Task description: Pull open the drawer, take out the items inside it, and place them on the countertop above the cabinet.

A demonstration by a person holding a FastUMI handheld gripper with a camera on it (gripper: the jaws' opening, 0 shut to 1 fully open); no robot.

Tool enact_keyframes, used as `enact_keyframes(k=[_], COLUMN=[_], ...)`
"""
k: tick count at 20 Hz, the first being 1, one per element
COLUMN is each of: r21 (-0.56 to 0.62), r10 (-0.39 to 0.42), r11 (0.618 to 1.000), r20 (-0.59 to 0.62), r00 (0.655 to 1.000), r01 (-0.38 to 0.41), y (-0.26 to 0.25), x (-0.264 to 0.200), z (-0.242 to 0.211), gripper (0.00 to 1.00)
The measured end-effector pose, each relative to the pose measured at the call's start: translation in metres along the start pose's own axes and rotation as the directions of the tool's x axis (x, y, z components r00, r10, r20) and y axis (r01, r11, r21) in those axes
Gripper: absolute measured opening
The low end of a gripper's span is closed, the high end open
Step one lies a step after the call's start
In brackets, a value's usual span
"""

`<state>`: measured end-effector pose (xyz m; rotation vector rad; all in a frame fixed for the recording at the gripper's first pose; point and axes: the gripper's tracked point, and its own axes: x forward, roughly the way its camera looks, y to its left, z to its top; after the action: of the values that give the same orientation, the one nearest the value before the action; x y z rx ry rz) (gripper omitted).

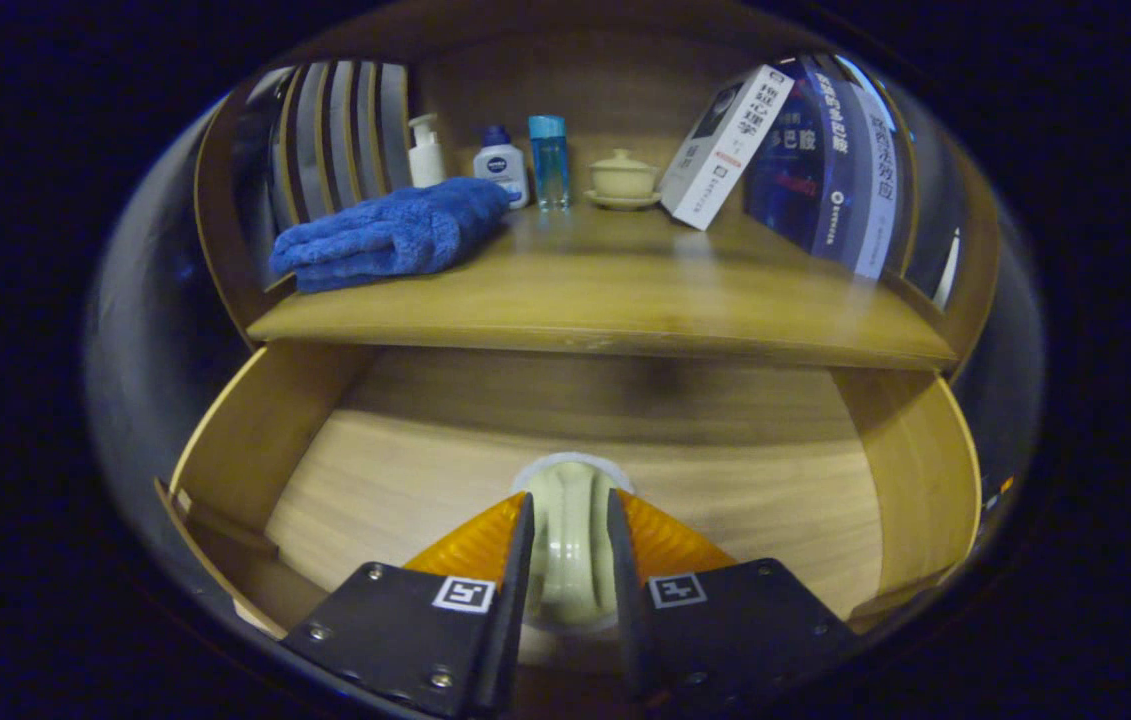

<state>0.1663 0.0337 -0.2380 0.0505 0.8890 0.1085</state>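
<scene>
The wooden drawer (pixel 255 440) stands pulled open below the countertop (pixel 615 290). My gripper (pixel 570 510) is shut on a pale cream ceramic cup (pixel 570 500), both fingers pressing its sides above the drawer floor. On the countertop lie a folded blue towel (pixel 390 235), a white pump bottle (pixel 425 150), a white bottle with a blue cap (pixel 500 165), a clear blue bottle (pixel 549 160) and a cream lidded cup on a saucer (pixel 622 178).
Books lean at the countertop's right end: a white one (pixel 725 145) tilted against dark blue ones (pixel 825 160). Upright slats (pixel 345 130) stand at the left end. The drawer's side walls (pixel 915 480) rise on both sides of the fingers.
</scene>
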Motion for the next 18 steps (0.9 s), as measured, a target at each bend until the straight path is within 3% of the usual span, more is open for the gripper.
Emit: enact_keyframes(k=[5,14,17,18], r21=[-0.056,-0.076,-0.028,-0.032], r10=[-0.013,-0.001,0.005,0.006], r11=[0.998,0.997,1.0,0.999], r20=[-0.093,-0.087,-0.074,-0.075], r00=[0.996,0.996,0.997,0.997], r01=[0.008,-0.006,-0.007,-0.009], y=[0.001,0.002,0.001,0.001], x=[0.002,0.004,0.006,0.004], z=[-0.017,-0.017,-0.015,-0.016], gripper=[0.42,0.42,0.11,0.11])
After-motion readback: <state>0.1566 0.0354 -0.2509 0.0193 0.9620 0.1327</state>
